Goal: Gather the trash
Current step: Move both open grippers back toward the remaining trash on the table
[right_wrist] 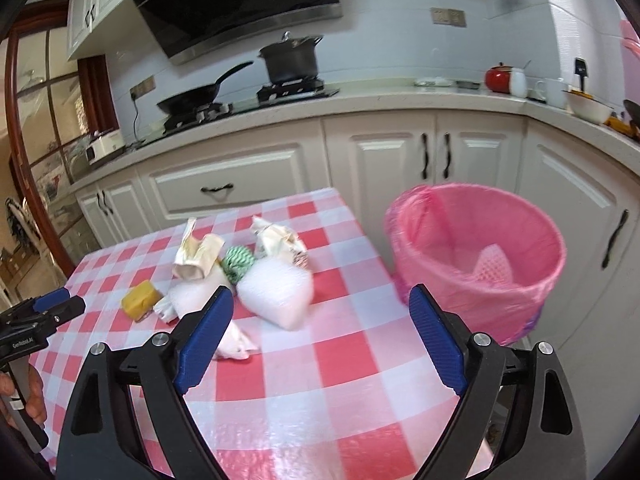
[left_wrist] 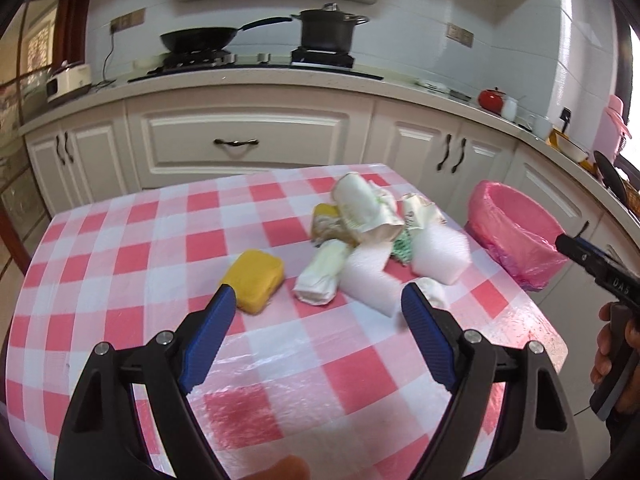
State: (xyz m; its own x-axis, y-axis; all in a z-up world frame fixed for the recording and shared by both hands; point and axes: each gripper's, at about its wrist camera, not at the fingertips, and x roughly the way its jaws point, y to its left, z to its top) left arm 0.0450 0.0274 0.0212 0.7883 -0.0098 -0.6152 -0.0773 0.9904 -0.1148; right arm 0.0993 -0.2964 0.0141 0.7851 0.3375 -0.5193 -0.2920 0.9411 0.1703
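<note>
Left wrist view shows us the pile of trash (left_wrist: 372, 236) on the checked bench (left_wrist: 120, 240) — crumpled wrappers, white foam pieces, a green-and-white ball, and a yellow sponge (left_wrist: 254, 280) lying just apart on the pile's left. Our left hand-held gripper (left_wrist: 316, 312) hangs over the near part of the bench with its jaws spread wide and nothing between them; the pile lies straight ahead and a little to the right, the nearest rolled wrapper (left_wrist: 320, 276) running with its long axis roughly away from us, tilted rightward.

From the right wrist view, our right hand-held gripper (right_wrist: 320, 316) is likewise wide open and empty. The pile (right_wrist: 240, 276) sits ahead and to its left, while the pink-lined bin (right_wrist: 476, 264) stands off the bench's right edge, ahead and to the right — nearer this hand than the other.

We judge nothing has been picked up yet. Both hands look about equally near the pile; the left suits the sponge and wrapper, the right the white foam piece (right_wrist: 276, 296) beside the bin.
</note>
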